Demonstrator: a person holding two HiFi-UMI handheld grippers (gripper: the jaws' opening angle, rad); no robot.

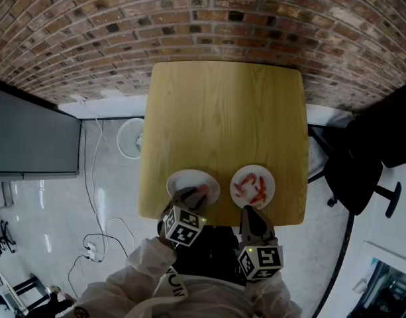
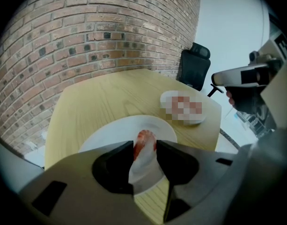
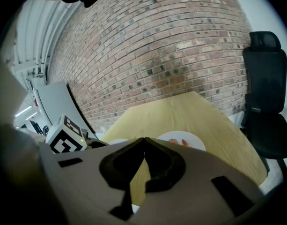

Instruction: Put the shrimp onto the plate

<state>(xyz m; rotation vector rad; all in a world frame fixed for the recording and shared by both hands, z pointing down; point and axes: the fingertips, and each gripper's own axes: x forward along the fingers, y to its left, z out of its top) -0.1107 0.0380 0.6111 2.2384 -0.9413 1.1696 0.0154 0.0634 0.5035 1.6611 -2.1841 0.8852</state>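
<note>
Grip: left gripper (image 1: 191, 196) jaws pinch a glossy red-orange shrimp (image 2: 144, 142) over the round white plate (image 1: 181, 179) by the table's (image 1: 222, 111) near edge, left side. The shrimp's lower end is hidden behind the jaws. Right gripper (image 3: 144, 140) closed, empty. Pale wood grain lies open toward the far brick wall (image 1: 189, 18).

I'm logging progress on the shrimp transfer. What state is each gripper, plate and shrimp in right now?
left gripper: shut on one shrimp, above the left plate.
held shrimp: pinched between the jaws.
left plate: white; nothing else visible on it.
right plate: holds several shrimp.
other shrimp: lying loose on the right plate.
right gripper: jaws together, empty.
</note>
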